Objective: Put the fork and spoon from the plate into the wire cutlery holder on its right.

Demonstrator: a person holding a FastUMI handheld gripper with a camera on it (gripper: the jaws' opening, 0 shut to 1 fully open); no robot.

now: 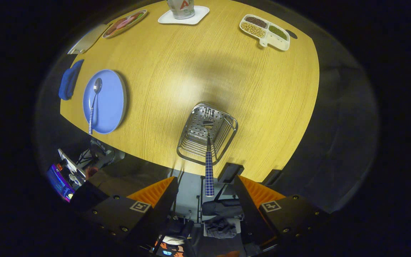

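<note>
One piece of cutlery, the fork [209, 167], stands in the wire cutlery holder [207, 134] with its checked handle sticking up toward the camera, while the spoon [94, 103] lies on the blue plate [111, 101] well to the holder's left on the wooden table [198, 78]. The gripper [205, 200] hangs above the holder with its jaws spread wide and nothing between them; the fork's handle rises into the gap without touching either finger. By the look of it the fork's half of the job stands done and the spoon's is in hand. Going by that, the next move calls for swinging across to the plate, lining the fingers up over the spoon's thin handle, which overhangs the near rim, and closing on it squarely enough that it does not slip. The fork's head is hard to make out against the perforated floor of the holder. Farther off sit a divided dish of beans [265, 31], a cup on a white tray [184, 16] and a blue cloth [69, 84], the cup cut off at its top.
</note>
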